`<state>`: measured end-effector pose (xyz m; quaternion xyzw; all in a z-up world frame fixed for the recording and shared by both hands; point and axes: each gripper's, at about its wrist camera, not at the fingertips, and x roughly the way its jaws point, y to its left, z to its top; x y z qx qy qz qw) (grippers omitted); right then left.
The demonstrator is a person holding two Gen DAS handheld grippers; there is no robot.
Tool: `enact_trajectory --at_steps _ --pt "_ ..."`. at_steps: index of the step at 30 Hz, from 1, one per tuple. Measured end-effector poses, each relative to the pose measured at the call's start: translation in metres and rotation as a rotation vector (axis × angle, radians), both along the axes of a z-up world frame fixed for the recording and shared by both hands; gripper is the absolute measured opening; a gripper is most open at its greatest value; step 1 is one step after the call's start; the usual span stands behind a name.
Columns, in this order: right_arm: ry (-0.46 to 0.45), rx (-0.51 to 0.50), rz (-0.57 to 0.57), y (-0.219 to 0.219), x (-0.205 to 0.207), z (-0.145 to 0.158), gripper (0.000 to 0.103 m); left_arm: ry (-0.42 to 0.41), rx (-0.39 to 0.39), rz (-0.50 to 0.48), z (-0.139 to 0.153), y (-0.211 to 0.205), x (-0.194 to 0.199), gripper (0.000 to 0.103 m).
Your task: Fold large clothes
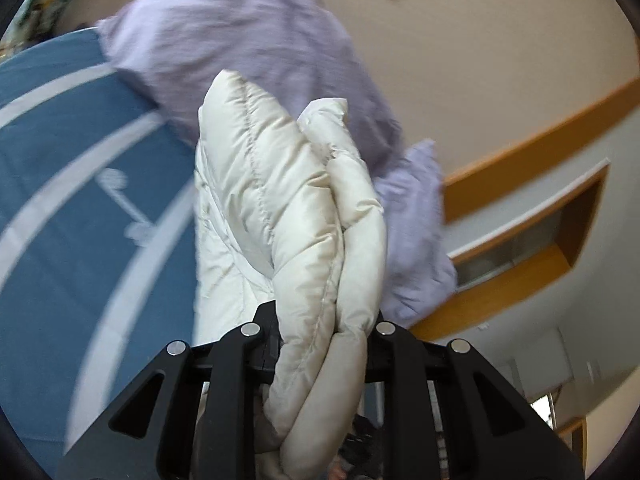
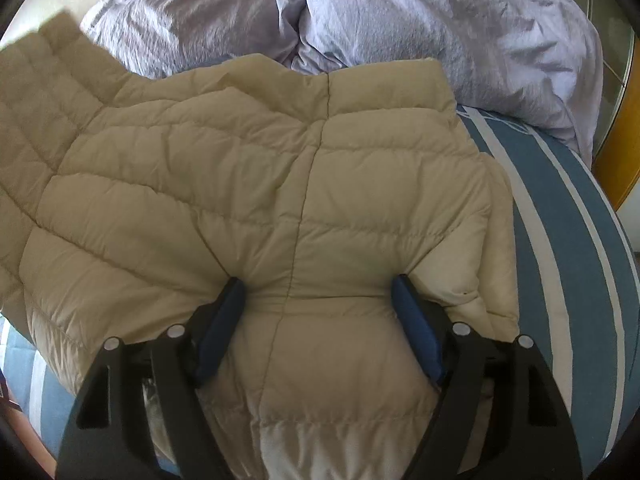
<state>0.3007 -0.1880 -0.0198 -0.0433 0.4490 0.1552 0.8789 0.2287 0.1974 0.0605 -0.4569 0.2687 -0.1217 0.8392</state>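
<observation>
The left gripper (image 1: 320,336) is angled slightly downward, jaws clamped on a bunched fold of the cream puffer jacket (image 1: 280,200), which rises toward 12 o'clock. The right gripper (image 2: 320,320) is tilted steeply down, jaws held wide and pressed into the jacket spread on the bed (image 2: 560,240), a padded panel lying between them.

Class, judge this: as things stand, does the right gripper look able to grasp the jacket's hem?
Probably yes: the right gripper already straddles the puffy jacket, its blue pads wide apart; nothing blocks it.
</observation>
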Motion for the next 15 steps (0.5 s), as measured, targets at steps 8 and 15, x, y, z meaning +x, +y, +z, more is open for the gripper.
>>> enact_trajectory --at_steps 8,15 --pt "0.003 0.024 0.002 -0.003 0.001 0.002 0.077 -0.050 -0.015 -0.181 0.018 -0.082 0.023 0.021" --pt "0.005 0.043 0.012 -0.007 0.002 0.007 0.077 -0.023 -0.017 -0.310 0.009 -0.148 0.051 0.021"
